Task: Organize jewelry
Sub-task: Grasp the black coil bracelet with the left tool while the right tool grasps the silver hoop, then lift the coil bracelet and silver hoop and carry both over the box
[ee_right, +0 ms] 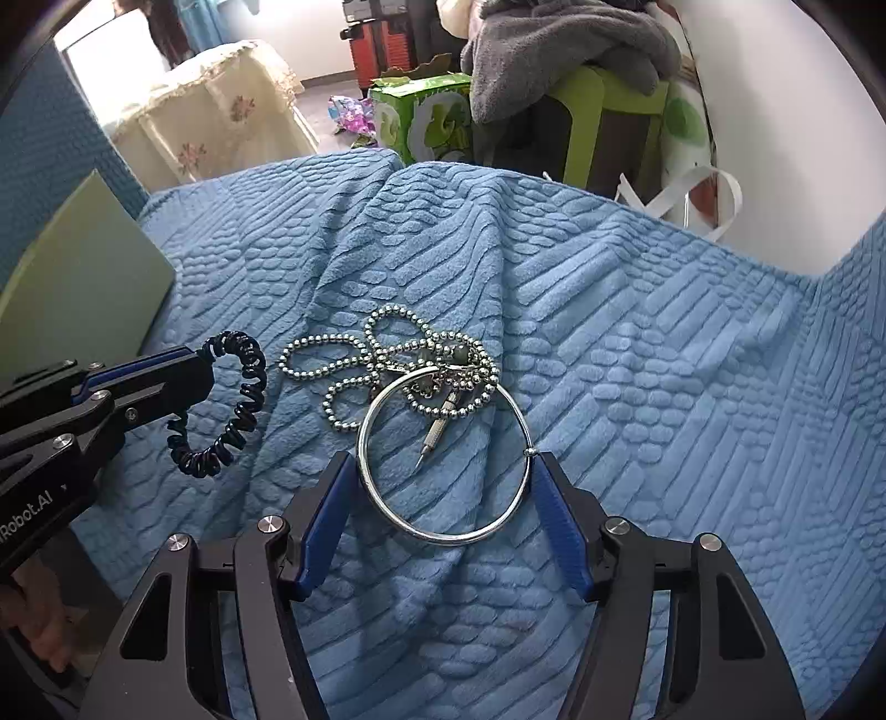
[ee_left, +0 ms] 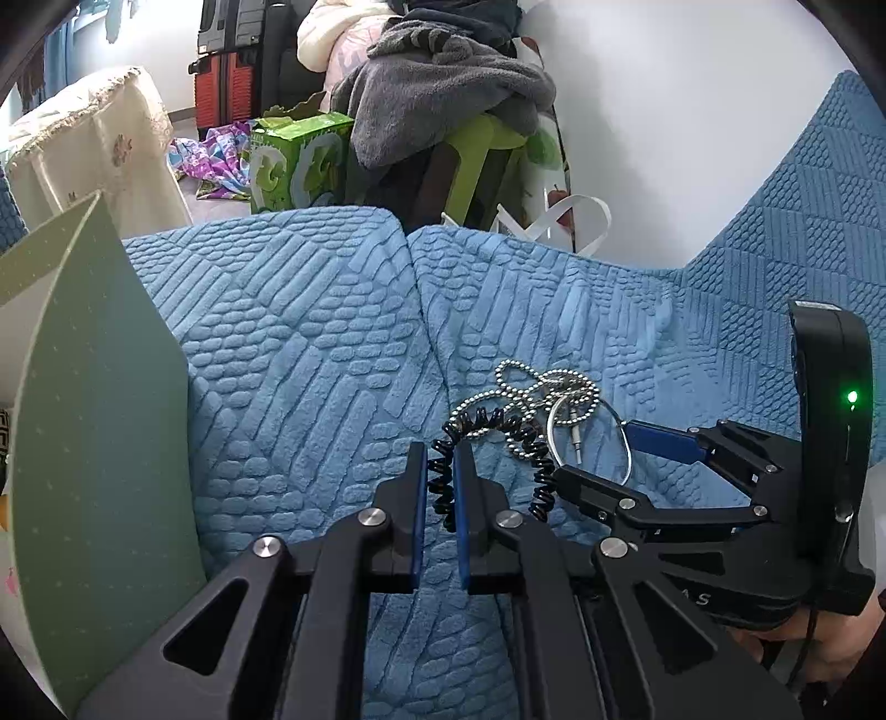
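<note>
A black coiled bracelet (ee_left: 487,437) lies on the blue textured cover (ee_left: 310,343). My left gripper (ee_left: 440,459) is shut on its coil; it also shows in the right wrist view (ee_right: 194,368) with the coil (ee_right: 243,404) hanging from it. A silver bangle (ee_right: 443,459) lies flat between the pads of my right gripper (ee_right: 440,476), which touch its two sides. A silver ball chain (ee_right: 387,365) with a small metal pendant (ee_right: 437,432) is tangled just beyond the bangle.
A pale green box lid (ee_left: 105,432) stands upright at the left, also seen in the right wrist view (ee_right: 83,282). Beyond the cover's far edge are a green carton (ee_right: 426,119), a green stool with grey clothing (ee_right: 581,50) and white straps (ee_right: 692,194).
</note>
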Demonstrator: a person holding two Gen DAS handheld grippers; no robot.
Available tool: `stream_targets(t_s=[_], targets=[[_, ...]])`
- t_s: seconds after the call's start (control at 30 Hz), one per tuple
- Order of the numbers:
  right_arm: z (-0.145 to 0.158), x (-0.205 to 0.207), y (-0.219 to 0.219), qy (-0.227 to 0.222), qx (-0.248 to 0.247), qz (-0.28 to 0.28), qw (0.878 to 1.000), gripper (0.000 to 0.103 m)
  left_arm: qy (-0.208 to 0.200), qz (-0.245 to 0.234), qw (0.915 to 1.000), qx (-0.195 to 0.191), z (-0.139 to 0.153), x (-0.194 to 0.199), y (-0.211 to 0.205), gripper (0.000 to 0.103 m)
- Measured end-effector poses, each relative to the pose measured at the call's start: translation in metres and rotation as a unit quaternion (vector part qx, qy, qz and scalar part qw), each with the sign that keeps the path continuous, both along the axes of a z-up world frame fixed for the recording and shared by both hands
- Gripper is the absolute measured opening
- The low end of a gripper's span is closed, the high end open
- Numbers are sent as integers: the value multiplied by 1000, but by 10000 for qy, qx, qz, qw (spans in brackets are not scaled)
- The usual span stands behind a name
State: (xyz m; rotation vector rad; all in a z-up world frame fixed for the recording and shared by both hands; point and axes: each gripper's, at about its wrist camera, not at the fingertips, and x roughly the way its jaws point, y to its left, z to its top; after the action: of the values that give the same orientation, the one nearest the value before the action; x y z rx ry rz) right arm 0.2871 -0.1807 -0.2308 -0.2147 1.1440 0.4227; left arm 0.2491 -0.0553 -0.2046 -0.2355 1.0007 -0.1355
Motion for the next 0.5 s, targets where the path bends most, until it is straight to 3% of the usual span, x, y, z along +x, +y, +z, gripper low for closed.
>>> stream_targets(t_s=[0.5], targets=[[61,-40,-12,-406,544,-103,9976,62,-254,-37,9994,-235,42,-26,11,9]])
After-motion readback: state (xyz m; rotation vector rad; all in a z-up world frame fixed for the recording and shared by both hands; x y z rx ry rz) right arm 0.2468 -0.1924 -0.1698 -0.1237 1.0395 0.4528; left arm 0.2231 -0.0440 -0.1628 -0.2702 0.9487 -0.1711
